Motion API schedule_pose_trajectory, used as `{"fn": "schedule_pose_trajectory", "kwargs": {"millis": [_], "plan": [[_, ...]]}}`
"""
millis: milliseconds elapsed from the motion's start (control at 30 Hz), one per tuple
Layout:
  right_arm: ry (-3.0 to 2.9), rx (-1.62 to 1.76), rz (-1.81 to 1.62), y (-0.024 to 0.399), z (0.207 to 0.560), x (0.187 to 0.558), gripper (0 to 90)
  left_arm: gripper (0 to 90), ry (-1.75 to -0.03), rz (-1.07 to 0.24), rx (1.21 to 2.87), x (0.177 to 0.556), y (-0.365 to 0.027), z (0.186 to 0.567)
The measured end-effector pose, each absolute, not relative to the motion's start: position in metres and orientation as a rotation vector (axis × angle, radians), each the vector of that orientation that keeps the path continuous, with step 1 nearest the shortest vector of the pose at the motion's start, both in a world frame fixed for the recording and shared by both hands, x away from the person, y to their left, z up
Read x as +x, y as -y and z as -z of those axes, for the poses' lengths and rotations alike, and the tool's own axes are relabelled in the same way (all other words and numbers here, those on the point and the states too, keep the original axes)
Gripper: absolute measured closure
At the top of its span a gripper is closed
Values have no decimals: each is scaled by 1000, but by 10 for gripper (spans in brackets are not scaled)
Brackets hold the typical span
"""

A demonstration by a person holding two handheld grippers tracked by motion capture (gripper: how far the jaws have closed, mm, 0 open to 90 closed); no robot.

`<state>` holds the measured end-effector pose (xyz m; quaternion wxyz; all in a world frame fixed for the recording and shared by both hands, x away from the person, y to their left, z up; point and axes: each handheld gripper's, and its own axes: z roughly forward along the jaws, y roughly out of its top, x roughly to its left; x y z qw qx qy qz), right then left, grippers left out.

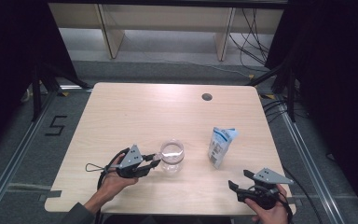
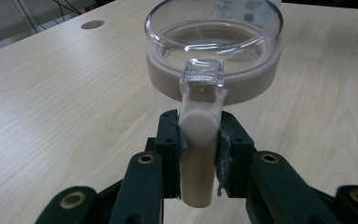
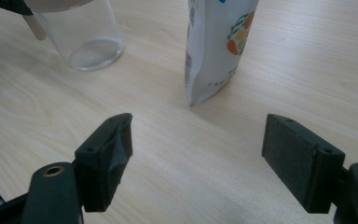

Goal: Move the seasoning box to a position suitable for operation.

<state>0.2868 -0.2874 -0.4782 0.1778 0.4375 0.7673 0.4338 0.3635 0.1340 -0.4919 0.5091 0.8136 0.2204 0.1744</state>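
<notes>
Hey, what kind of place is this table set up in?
Probably a lab recording booth: black curtains hang on both sides, loose cables trail over the floor, and a taped marking sits beside the bare wooden table.

"Can you read anything here?"

"Yes. On the floor (image 1: 28, 140), at the left of the high view, there is a big black 5 (image 1: 56, 125)."

"And the pouch (image 1: 221, 145) right of the middle?"

"It has small print on its white side, but it is too blurry to read. In the right gripper view, the pouch (image 3: 216, 46) shows little fruit pictures and faint letters I cannot make out."
</notes>
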Motion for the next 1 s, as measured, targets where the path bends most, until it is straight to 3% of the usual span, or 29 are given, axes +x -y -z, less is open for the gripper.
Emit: {"fn": "schedule_pose_trajectory", "kwargs": {"millis": [1000], "plan": [[-2184, 1243, -1229, 285, 480, 287, 255, 726, -354, -319, 2003, 384, -135, 492]]}}
